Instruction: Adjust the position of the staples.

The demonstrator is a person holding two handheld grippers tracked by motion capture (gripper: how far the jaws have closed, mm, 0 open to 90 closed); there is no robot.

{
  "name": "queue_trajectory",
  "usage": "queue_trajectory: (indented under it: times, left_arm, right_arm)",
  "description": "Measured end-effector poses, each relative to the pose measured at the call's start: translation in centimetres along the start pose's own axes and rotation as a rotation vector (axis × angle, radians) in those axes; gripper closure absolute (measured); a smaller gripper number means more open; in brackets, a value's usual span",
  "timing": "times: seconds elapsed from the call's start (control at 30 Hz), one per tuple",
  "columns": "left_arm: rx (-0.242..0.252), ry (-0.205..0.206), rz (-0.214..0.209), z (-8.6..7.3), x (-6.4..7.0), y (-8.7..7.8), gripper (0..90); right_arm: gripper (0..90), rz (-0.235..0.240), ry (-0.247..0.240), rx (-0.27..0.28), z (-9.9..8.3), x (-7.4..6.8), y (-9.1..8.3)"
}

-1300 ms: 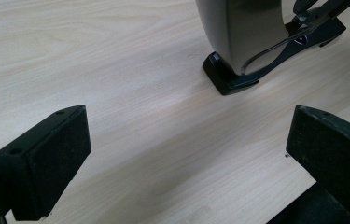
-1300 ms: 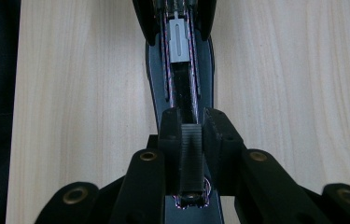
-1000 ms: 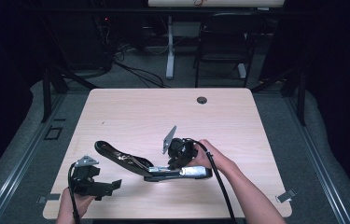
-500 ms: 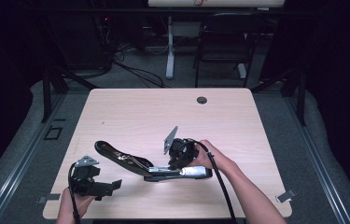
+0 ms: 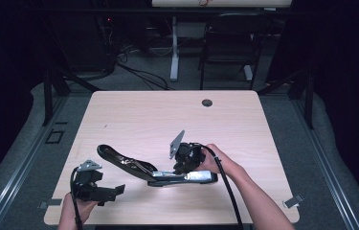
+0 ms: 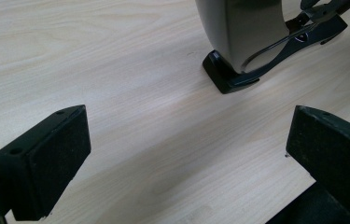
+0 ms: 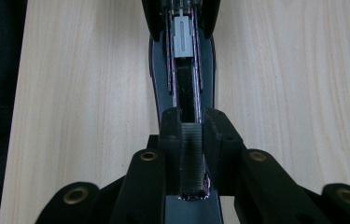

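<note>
On the near half of the table: an opened stapler, one side pinched

Near the front edge of the pale wood-grain table (image 5: 134, 115) lies the long black and silver hinged stapler (image 5: 134, 165), swung open so its staple channel (image 7: 185, 70) is bare. The right gripper (image 7: 192, 154) has its jaws closed narrow on the ribbed black end of the stapler's inner bar. The left gripper (image 5: 112, 191) sits low at the stapler's far end, jaws spread wide with nothing between them, and the stapler's black base tip (image 6: 224, 77) rests on the wood just ahead of it.

My judgement is that the risk lies in the one-sided hold. With only a small pinch on a narrow ribbed part, any pull or twist could let the bar slip out, or drag the whole stapler across the smooth top. The sprung arm could also snap shut if the grip loosens
</note>
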State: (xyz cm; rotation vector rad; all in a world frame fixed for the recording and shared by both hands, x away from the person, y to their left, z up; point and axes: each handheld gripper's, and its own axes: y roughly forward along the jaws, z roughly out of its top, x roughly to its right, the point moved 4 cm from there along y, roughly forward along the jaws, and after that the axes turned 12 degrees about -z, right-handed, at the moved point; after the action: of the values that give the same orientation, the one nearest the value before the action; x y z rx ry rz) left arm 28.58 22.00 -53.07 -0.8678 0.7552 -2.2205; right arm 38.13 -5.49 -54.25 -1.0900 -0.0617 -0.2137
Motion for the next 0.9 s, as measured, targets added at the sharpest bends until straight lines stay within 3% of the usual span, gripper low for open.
queue_trajectory:
  times: [0.27,0.7,0.9]
  left_arm:
    - [-0.003,0.0,0.0,0.0,0.02,0.02,0.1]
    - [-0.006,0.001,0.0,-0.01,0.02,0.03,0.1]
    - [-0.006,0.003,0.001,-0.01,0.04,0.08,0.1]
  right_arm:
    - [77.7,0.009,0.008,0.005,-0.41,0.1,0.1]
    - [77.4,0.001,-0.034,-0.013,-0.33,0.0,0.24]
    - [74.4,0.008,-0.022,-0.012,-0.45,0.03,0.18]
